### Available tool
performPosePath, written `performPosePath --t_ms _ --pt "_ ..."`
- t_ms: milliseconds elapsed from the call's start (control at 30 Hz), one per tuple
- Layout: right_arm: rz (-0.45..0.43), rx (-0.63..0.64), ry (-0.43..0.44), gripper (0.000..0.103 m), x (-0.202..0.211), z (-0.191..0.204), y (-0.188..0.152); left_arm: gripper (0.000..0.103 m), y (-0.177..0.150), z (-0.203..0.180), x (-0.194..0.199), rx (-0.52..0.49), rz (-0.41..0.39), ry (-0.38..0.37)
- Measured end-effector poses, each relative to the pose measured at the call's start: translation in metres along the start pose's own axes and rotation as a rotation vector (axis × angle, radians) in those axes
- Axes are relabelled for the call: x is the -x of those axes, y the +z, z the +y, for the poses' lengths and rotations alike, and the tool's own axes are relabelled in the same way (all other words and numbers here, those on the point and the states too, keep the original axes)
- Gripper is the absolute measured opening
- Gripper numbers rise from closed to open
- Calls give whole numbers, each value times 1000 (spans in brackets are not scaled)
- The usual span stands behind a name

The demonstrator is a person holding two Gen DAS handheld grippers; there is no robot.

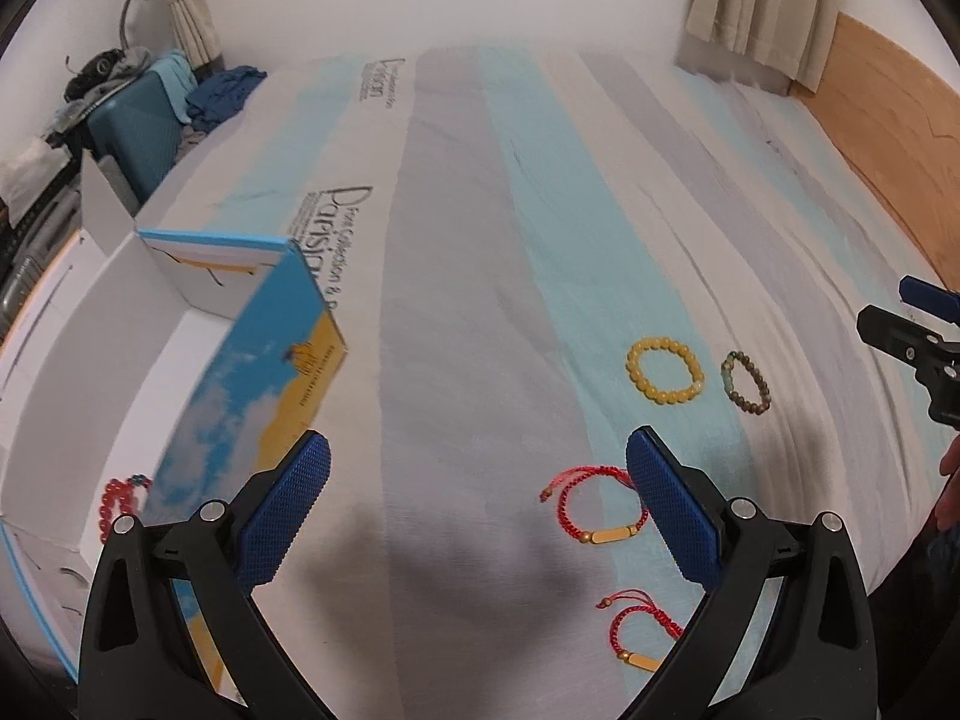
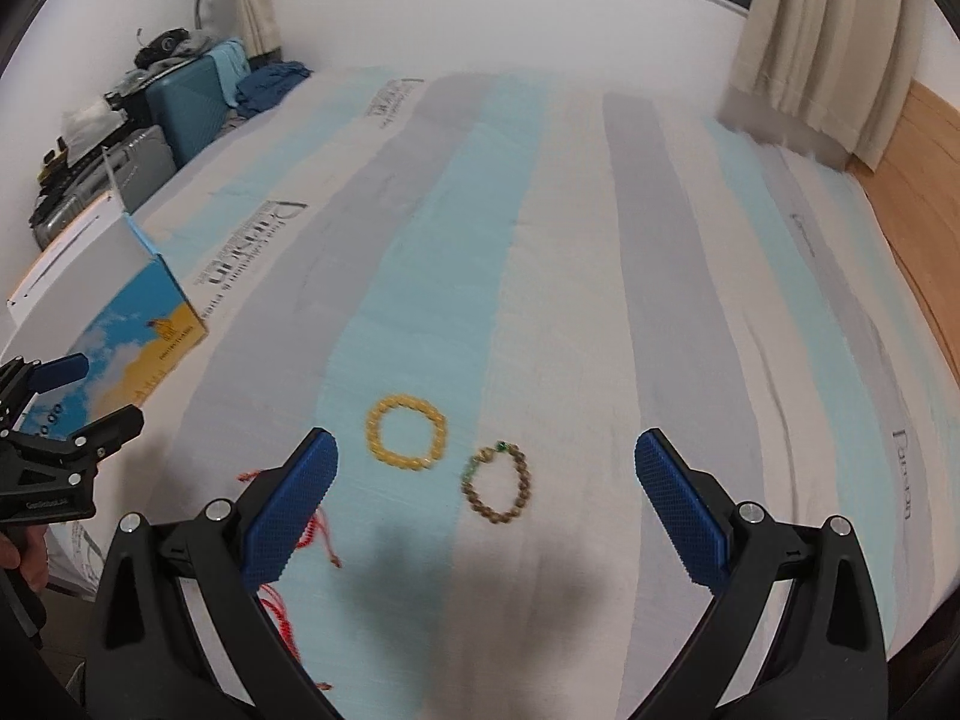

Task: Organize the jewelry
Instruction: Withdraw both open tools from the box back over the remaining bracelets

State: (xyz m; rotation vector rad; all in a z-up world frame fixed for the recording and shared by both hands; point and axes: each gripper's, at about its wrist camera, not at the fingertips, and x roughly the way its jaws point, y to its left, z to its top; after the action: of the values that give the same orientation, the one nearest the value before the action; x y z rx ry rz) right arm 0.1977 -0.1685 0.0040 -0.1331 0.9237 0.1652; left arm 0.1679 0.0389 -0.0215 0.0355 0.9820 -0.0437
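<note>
Two grippers hang over a striped bedsheet, both with fingers spread and holding nothing. Below centre in the right wrist view, the right gripper frames a yellow bracelet and a brown bracelet lying just apart. In the left wrist view, the left gripper sits beside two red cord bracelets — one at its right finger, another lower. At left, an open box holds red beads.
</note>
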Motion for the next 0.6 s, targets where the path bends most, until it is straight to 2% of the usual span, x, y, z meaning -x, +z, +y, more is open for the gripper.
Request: performPosePath --t_ms 267,600 --pt "25 -4 -10 96 -24 -10 -9 97 -3 -11 -19 -30 10 -13" --pt "78 22 -19 96 -65 -7 -17 96 -20 -21 -54 -84 64 -31"
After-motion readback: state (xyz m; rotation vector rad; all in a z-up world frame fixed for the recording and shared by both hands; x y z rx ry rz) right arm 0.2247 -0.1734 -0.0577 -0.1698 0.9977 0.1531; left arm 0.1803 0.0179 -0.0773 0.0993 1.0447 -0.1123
